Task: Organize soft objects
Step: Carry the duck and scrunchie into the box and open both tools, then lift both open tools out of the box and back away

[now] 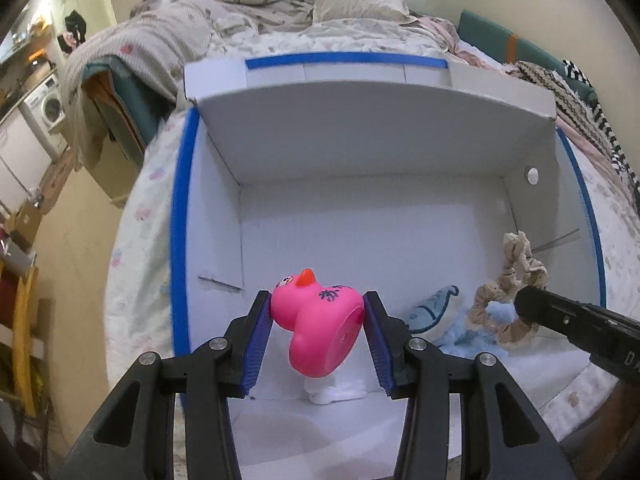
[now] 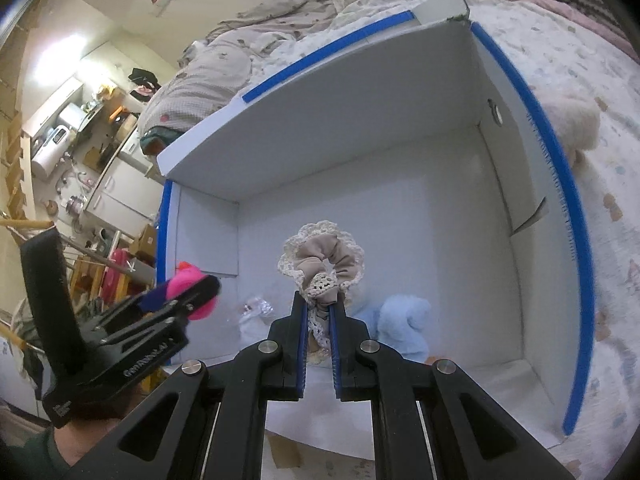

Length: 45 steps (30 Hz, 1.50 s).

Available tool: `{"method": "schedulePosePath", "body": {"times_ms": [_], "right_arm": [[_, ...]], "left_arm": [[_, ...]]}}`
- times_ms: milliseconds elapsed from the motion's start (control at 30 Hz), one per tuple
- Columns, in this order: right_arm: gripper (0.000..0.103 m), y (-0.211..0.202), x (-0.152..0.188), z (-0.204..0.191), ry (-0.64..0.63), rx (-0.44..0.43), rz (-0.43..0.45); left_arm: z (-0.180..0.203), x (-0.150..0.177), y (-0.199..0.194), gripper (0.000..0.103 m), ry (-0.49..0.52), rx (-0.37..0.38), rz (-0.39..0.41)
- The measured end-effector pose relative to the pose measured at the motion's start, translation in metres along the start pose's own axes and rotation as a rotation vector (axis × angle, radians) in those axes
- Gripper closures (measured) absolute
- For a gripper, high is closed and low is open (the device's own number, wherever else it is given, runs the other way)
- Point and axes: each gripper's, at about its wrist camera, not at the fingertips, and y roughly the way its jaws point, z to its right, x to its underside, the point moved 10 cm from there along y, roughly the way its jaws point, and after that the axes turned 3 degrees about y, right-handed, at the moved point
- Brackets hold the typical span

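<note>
My left gripper (image 1: 316, 300) is shut on a pink rubber duck (image 1: 320, 322) with an orange beak, held above the floor of a white box with blue-taped rims (image 1: 180, 216). My right gripper (image 2: 319, 300) is shut on a beige scrunchie with a lace edge (image 2: 322, 266), also over the box (image 2: 548, 184). In the left wrist view the scrunchie (image 1: 516, 280) hangs from the right gripper at the right. A light blue plush toy (image 2: 404, 324) lies on the box floor; it shows in the left wrist view (image 1: 436, 312). The duck (image 2: 188, 284) appears at the left of the right wrist view.
The box sits on a bed with a floral sheet (image 1: 132, 248), rumpled blankets and a pillow (image 1: 356, 0) behind. A fluffy cream plush (image 2: 572, 120) lies on the bed right of the box. A small white item (image 1: 336, 390) lies on the box floor. Cluttered room at the left.
</note>
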Motion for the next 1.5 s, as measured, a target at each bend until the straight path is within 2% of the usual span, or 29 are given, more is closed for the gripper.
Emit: {"method": "schedulePosePath", "body": {"times_ms": [267,467,567,833,933,1033,1100,1167,1200,1267,1300,1333,1500], "right_arm": [[0.091,0.022,0.002,-0.005,-0.013,0.028,-0.051],[0.091,0.034,0.008,-0.001,-0.009,0.046,-0.086],[0.091,0.037,0.01,0.001,-0.01,0.053,-0.093],[0.091,0.038,0.011,0.007,0.008,0.068,-0.095],[0.091,0.04,0.011,0.007,0.009,0.072,-0.099],[0.091,0.039,0.01,0.006,0.007,0.075,-0.095],[0.089,0.039,0.01,0.006,0.006,0.076,-0.093],[0.084,0.038,0.01,0.008,0.007,0.081,-0.088],[0.075,0.038,0.01,0.008,0.003,0.089,-0.083],[0.04,0.037,0.008,0.007,-0.015,0.113,-0.07],[0.017,0.036,0.007,0.007,-0.021,0.123,-0.065],[0.011,0.035,0.006,0.007,-0.028,0.135,-0.056],[0.003,0.025,-0.005,0.005,-0.041,0.164,0.015]], "left_arm": [[0.003,0.003,0.009,0.061,0.0,-0.005,-0.016],[0.006,0.012,0.015,0.061,-0.008,0.028,-0.052],[0.006,0.012,0.016,0.061,0.002,0.006,-0.047],[0.006,0.011,0.011,0.06,0.006,0.01,-0.029],[0.004,0.009,0.007,0.05,0.005,0.002,-0.016],[0.002,0.008,0.006,0.043,-0.003,-0.002,-0.012],[0.0,0.007,0.004,0.042,-0.012,-0.007,-0.008],[-0.001,0.006,0.003,0.041,-0.013,-0.017,-0.006],[-0.002,0.006,0.003,0.04,-0.013,-0.023,-0.005],[-0.003,0.005,0.002,0.04,-0.013,-0.03,-0.001],[-0.003,0.005,0.002,0.04,-0.013,-0.034,0.0],[-0.003,0.005,0.002,0.04,-0.014,-0.037,0.0],[-0.005,0.005,0.002,0.04,-0.017,-0.044,-0.002]]}}
